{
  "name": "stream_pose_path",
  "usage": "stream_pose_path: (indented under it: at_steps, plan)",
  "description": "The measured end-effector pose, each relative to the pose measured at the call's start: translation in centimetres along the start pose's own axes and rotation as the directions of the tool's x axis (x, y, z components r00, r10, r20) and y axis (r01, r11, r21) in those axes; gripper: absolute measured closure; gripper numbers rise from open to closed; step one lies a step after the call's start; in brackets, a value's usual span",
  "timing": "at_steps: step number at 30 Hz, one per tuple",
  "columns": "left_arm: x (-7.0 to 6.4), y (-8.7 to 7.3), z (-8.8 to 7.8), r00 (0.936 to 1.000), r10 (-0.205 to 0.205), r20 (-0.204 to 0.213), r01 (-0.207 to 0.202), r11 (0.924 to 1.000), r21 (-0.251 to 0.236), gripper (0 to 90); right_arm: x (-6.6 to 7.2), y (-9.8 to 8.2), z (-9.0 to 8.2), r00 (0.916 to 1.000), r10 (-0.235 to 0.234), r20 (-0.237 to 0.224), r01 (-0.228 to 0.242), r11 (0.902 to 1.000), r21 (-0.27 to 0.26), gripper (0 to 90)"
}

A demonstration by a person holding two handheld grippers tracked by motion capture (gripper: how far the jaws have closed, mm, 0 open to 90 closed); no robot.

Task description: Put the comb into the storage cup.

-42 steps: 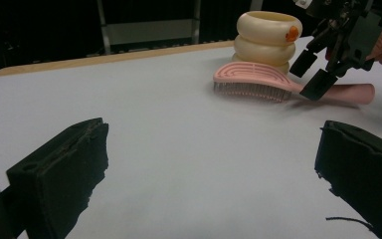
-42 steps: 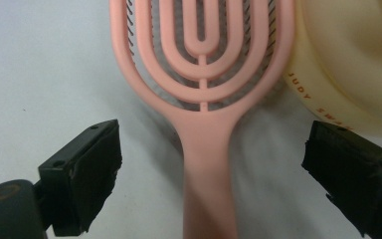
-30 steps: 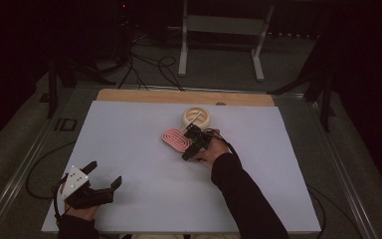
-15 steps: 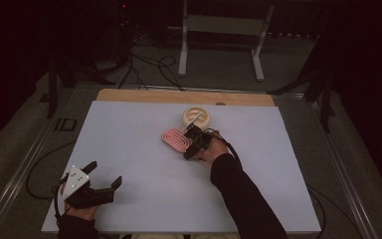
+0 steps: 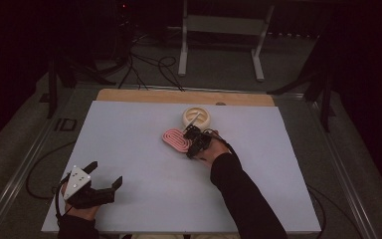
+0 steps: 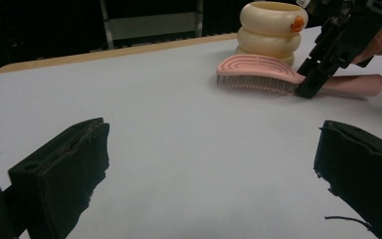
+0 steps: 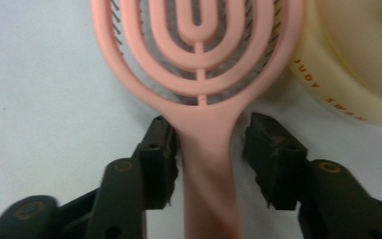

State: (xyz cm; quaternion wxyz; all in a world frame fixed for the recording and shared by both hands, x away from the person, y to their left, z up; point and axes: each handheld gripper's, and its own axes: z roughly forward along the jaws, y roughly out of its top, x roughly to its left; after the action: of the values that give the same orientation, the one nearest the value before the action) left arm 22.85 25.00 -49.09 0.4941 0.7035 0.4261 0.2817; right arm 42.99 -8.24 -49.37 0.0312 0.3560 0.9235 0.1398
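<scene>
Brush handle [image 7: 210,164] between right gripper [image 7: 210,154] pads, apparently one-sided gap.

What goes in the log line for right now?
right tool: closing around pink plastic hairbrush handle, small gap | left tool: open | cream ringed cup: behind brush

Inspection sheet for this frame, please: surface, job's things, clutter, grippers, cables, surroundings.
Surface: white table top, wooden strip along far edge.
Job's things: pink hairbrush lying flat, beside a cream ringed container.
Clutter: nothing seen.
Grippers: right gripper has just been closing around the brush handle, one pad touching, a gap at the other; left gripper open, nothing between its jaws.
Cables: black cables on the floor.
Surroundings: dark room, metal stand behind.
</scene>
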Motion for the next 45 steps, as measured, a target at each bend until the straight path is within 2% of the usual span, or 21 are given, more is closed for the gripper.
stream_pose_path:
  at_steps: [4,9,16,21,23,26,34,35,40,41,45]
  plan:
    - [0.0,0.0,0.0,1.0000,0.003,0.002,-0.003,1.0000,0.002,1.4,0.2,0.0,-0.1,1.0000,-0.004,0.003,0.004,0.9999,0.011,60.4]
    - [0.0,0.0,0.0,1.0000,0.002,0.001,-0.002,1.0000,0.001,1.4,0.0,-0.1,-0.2,0.9997,-0.001,-0.023,0.002,0.9999,0.017,65.4]
    - [0.0,0.0,0.1,1.0000,0.003,0.002,-0.003,1.0000,0.003,1.4,-0.1,-0.2,-0.2,0.9993,0.005,-0.036,-0.004,0.9997,0.026,67.3]
    - [0.0,0.0,0.0,1.0000,0.001,-0.002,-0.001,1.0000,0.004,1.4,0.1,-0.4,-0.2,0.9987,-0.047,-0.020,0.047,0.9989,0.005,69.1]
    - [0.1,0.0,0.0,1.0000,0.000,-0.002,0.000,1.0000,0.004,1.4,0.1,-0.5,-0.2,0.9990,-0.039,-0.022,0.039,0.9992,0.001,69.2]
    - [0.1,0.0,0.0,1.0000,0.000,-0.003,0.000,1.0000,0.005,1.4,-0.1,-0.8,-0.2,0.9982,-0.051,-0.032,0.050,0.9983,-0.028,69.3]
    - [0.0,0.0,0.1,1.0000,0.002,-0.005,-0.002,1.0000,0.009,1.5,0.1,-1.3,-0.4,0.9965,-0.076,-0.034,0.075,0.9965,-0.038,69.4]
    - [0.0,0.0,0.1,1.0000,0.002,-0.007,-0.002,0.9999,0.011,1.5,0.3,-1.5,-0.6,0.9958,-0.082,-0.041,0.080,0.9951,-0.058,69.4]
    - [0.0,0.0,0.1,1.0000,0.003,-0.008,-0.003,0.9999,0.014,1.5,0.3,-1.6,-0.8,0.9953,-0.087,-0.042,0.084,0.9937,-0.075,69.4]
    - [0.0,0.0,0.1,1.0000,0.003,-0.008,-0.003,0.9999,0.013,1.5,0.4,-1.9,-1.2,0.9947,-0.095,-0.038,0.091,0.9902,-0.106,69.4]
    - [0.0,-0.1,0.1,1.0000,0.003,-0.008,-0.003,0.9999,0.014,1.5,0.6,-2.2,-1.6,0.9940,-0.100,-0.044,0.093,0.9869,-0.132,69.4]
